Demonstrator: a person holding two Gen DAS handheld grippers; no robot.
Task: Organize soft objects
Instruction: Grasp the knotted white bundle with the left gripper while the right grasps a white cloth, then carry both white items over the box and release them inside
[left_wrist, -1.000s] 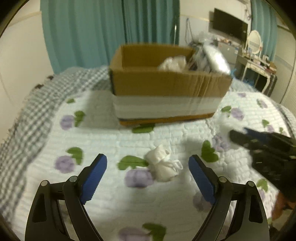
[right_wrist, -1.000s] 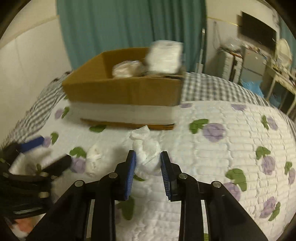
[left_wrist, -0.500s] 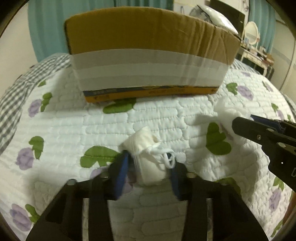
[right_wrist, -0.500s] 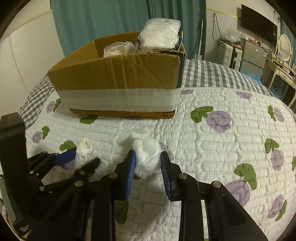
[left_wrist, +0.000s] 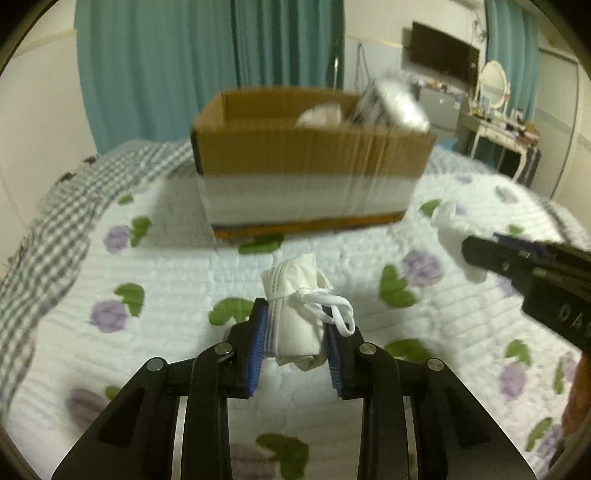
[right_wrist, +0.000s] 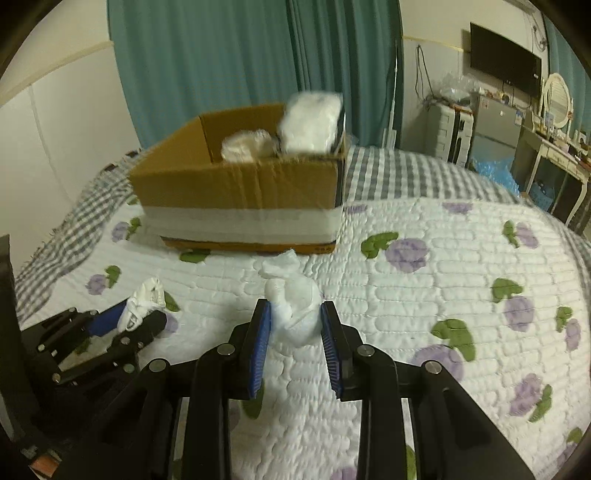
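Note:
My left gripper (left_wrist: 294, 321) is shut on a folded white face mask (left_wrist: 295, 295) with loose ear loops, held above the quilt. My right gripper (right_wrist: 295, 317) is shut on a crumpled white tissue wad (right_wrist: 293, 301), also lifted. Each shows in the other's view: the right gripper with its wad (left_wrist: 454, 236) at the right, the left gripper with its mask (right_wrist: 142, 301) at the lower left. An open cardboard box (left_wrist: 310, 170) with a white tape band stands ahead on the bed; it holds white soft items (right_wrist: 310, 122).
The bed has a white quilt with purple flowers (right_wrist: 443, 288) and a grey checked blanket (left_wrist: 55, 229) at the left and behind the box. Teal curtains (right_wrist: 240, 59) hang behind. A dresser with an oval mirror (left_wrist: 493, 88) stands far right.
My left gripper dropped onto the face mask, closed on it and lifted it off the quilt. My right gripper kept its hold on the tissue wad and rose with it.

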